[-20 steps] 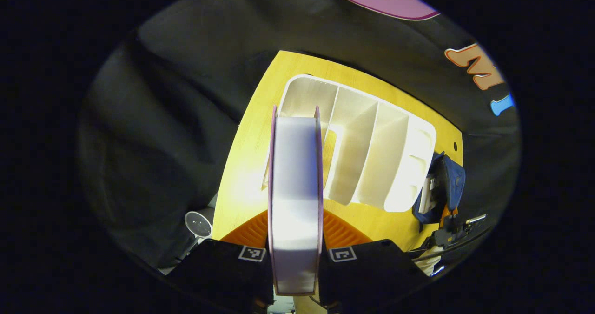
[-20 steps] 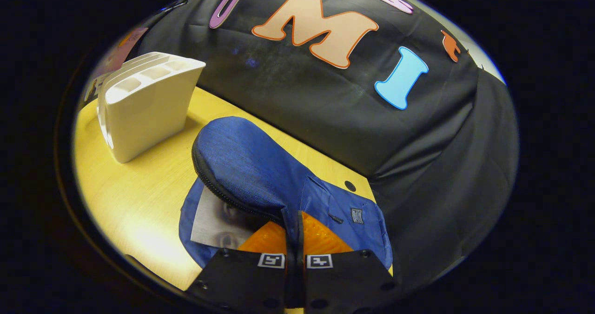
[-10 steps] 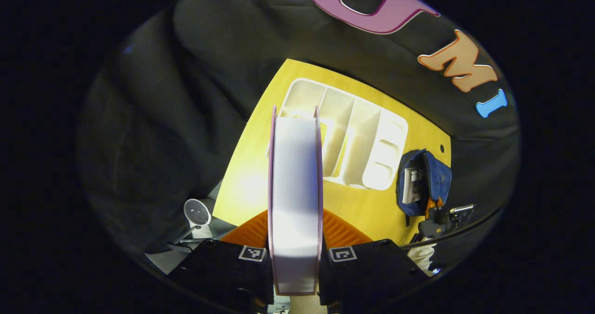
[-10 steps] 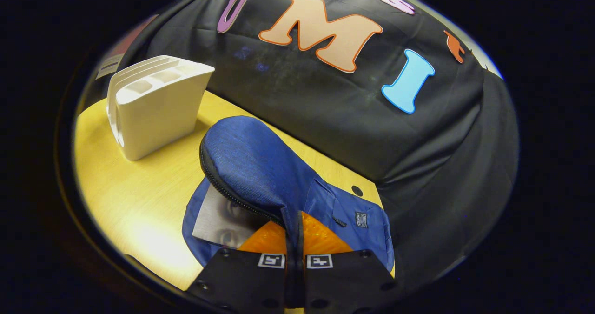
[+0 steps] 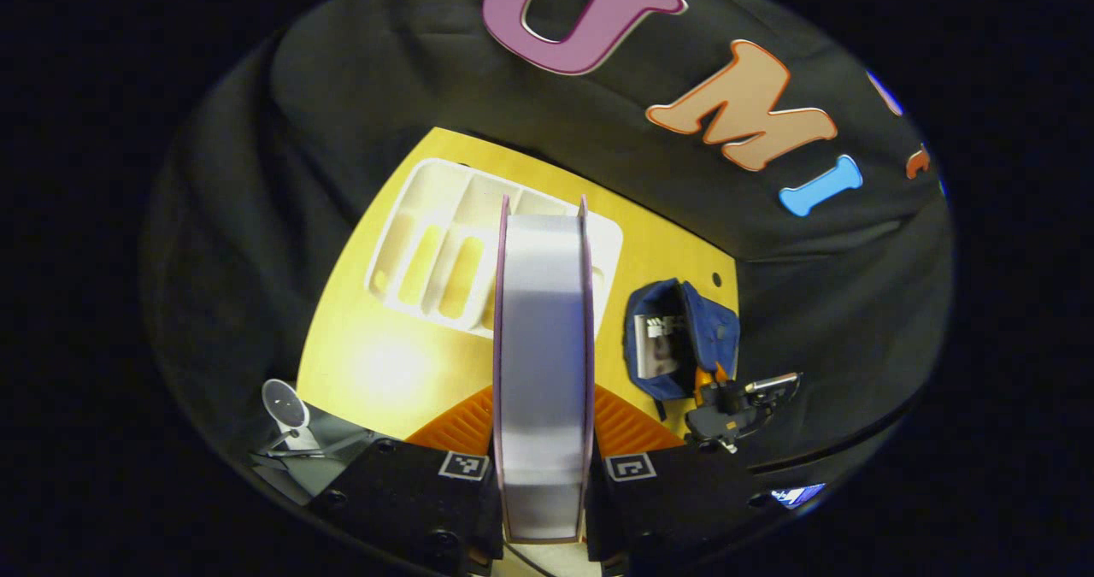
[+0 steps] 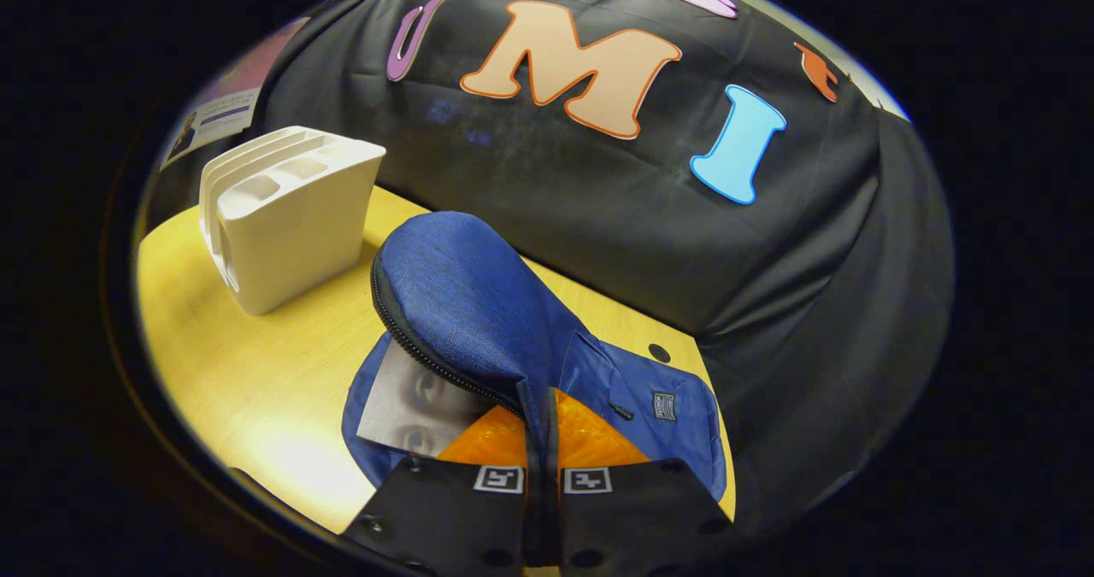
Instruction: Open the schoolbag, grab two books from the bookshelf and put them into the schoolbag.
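Observation:
My left gripper (image 5: 542,466) is shut on a thick book (image 5: 542,363) with purple covers, held high above the table with its page edge facing the camera. Far below stands the white bookshelf (image 5: 444,248) with its slots bare. To its right lies the blue schoolbag (image 5: 675,338), open, with a book (image 5: 654,350) inside. In the right gripper view, my right gripper (image 6: 542,474) is shut on the schoolbag's flap (image 6: 466,303) and holds it lifted; a grey book (image 6: 410,397) lies inside the bag, and the bookshelf (image 6: 286,214) stands at the left.
The yellow table (image 6: 248,372) carries the shelf and bag, with bare wood in front of the shelf. A small hole (image 6: 659,353) marks the tabletop near the bag. A white round lamp-like stand (image 5: 286,406) sits off the table's near left corner. Black cloth walls surround the table.
My left gripper has risen and swung right with the book, so shelf and bag look smaller and lie further left. The right gripper keeps holding the flap, almost unmoved.

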`<state>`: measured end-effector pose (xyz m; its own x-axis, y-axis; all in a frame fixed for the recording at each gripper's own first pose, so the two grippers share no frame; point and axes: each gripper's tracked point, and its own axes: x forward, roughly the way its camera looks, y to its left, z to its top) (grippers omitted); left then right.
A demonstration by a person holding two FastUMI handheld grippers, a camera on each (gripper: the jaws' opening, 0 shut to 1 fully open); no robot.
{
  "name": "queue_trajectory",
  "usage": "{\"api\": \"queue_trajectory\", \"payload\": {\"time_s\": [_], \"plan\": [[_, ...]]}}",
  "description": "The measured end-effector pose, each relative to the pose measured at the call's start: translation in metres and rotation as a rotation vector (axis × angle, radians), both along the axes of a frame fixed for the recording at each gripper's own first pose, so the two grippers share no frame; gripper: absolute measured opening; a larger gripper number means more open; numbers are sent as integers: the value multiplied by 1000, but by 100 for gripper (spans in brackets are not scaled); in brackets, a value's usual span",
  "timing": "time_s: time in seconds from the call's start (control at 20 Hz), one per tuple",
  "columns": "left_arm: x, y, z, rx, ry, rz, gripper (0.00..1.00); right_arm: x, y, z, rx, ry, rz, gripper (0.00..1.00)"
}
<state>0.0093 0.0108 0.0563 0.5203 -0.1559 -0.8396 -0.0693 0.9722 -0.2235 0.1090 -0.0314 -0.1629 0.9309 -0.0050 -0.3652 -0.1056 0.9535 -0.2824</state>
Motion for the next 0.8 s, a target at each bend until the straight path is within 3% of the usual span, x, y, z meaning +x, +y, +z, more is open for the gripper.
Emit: {"api": "queue_trajectory", "payload": {"time_s": [0.45,0.8], "plan": [[22,-109,-46,-205,-64,-164,35,-1,-7,8,11,-18,17,3],[59,-194,-131,-392,-108,-152,35,-1,-16,16,71,-36,-7,4]]}}
